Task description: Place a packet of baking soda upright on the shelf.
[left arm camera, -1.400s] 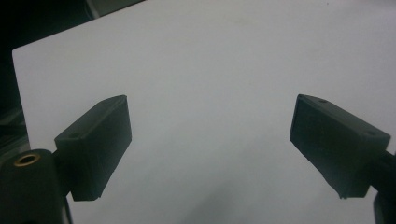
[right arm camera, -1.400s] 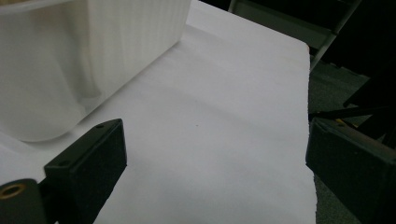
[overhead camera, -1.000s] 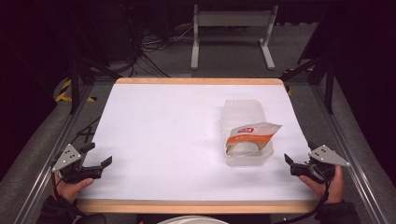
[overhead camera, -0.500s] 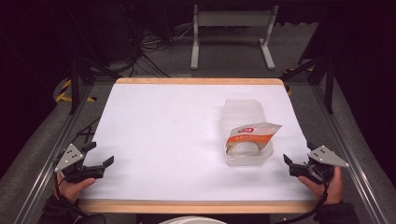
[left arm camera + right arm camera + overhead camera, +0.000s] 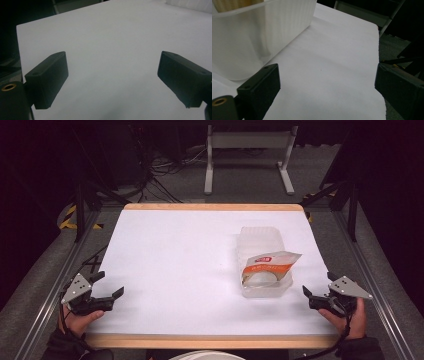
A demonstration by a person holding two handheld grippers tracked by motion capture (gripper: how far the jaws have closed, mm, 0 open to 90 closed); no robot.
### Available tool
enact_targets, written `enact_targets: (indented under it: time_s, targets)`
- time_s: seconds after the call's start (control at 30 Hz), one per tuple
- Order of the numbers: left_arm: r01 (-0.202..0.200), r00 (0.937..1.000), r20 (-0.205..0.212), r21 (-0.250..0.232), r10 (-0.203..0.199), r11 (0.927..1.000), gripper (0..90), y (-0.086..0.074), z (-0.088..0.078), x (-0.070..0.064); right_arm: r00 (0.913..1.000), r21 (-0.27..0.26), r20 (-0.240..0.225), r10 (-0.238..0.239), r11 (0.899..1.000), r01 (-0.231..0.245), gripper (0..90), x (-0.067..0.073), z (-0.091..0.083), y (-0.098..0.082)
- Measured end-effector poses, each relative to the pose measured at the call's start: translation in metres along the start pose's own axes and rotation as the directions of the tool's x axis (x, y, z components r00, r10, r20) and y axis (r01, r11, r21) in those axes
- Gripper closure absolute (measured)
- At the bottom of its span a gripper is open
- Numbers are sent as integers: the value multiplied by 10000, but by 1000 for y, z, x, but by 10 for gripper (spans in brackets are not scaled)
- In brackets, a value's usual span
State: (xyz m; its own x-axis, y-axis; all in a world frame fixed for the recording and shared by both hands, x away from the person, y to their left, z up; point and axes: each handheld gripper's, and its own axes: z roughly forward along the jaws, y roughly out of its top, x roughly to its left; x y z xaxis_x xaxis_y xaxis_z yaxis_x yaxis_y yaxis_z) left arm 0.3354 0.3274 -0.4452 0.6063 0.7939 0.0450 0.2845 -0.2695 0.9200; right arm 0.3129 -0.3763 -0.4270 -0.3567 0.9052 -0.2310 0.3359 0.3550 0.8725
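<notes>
A clear plastic tub (image 5: 261,287) stands on the right half of the white table (image 5: 180,255), with an orange-and-white packet (image 5: 270,262) lying in it. In the right gripper view the tub's ribbed wall (image 5: 262,32) rises just beyond the left jaw. My right gripper (image 5: 319,284) (image 5: 327,90) is open at the table's near right edge, a short way right of the tub and apart from it. My left gripper (image 5: 108,284) (image 5: 112,82) is open over the near left corner, with bare table between its jaws.
The table has a wooden rim (image 5: 210,340) at front and back. Metal rails (image 5: 50,295) run along both sides. A white frame stand (image 5: 247,150) and cables lie on the floor beyond the far edge.
</notes>
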Motion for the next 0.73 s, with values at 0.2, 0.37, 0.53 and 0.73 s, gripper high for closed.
enact_targets:
  time_s: [0.2,0.37,0.53,0.73]
  targets:
    - [-4,10000,-19,-1,4,10000,106,1,1,-1,10000,52,-76,-47,10000,47,71,1,2,0]
    - [-146,9999,51,52,146,9999,106,5,3,-3,9999,70,-123,-85,9999,85,72,2,2,0]
    - [-269,9996,47,111,268,9996,106,8,5,-5,9999,111,-147,-44,9999,45,73,1,2,-1]
    - [-340,9994,33,135,339,9993,107,10,6,-7,9998,89,-169,-46,9999,48,73,2,2,-1]
